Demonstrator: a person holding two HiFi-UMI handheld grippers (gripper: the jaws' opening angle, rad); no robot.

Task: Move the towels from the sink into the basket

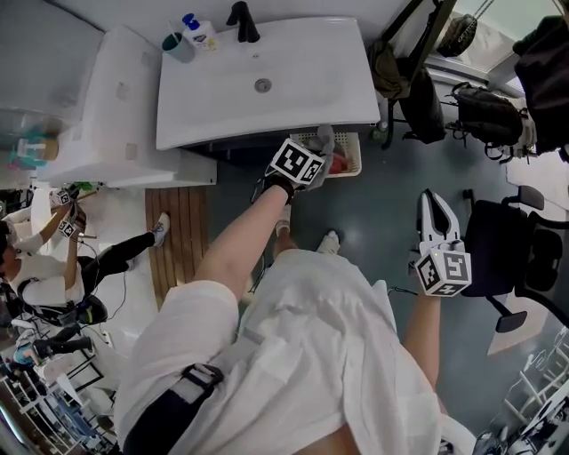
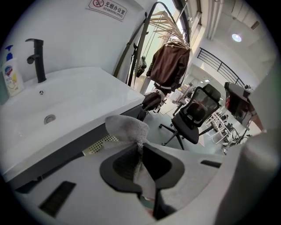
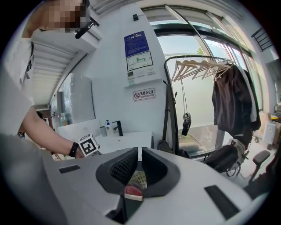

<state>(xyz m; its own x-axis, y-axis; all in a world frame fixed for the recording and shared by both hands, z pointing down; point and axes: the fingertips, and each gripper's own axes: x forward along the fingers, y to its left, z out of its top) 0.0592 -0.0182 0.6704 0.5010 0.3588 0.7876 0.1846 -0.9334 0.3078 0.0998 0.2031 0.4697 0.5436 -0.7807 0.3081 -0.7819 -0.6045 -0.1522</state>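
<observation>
The white sink has a bare basin, with no towel in it. Below its front right corner stands a cream perforated basket holding something red. My left gripper hangs just above the basket, shut on a grey towel. In the left gripper view the towel bunches out past the closed jaws of that gripper, over the basket's rim. My right gripper is held off to the right over the floor, shut and empty. Between its closed jaws the basket and the red item show.
A black faucet, a soap bottle and a cup stand at the sink's back edge. A black office chair and bags sit to the right. Another person crouches at far left. A coat rack stands by the window.
</observation>
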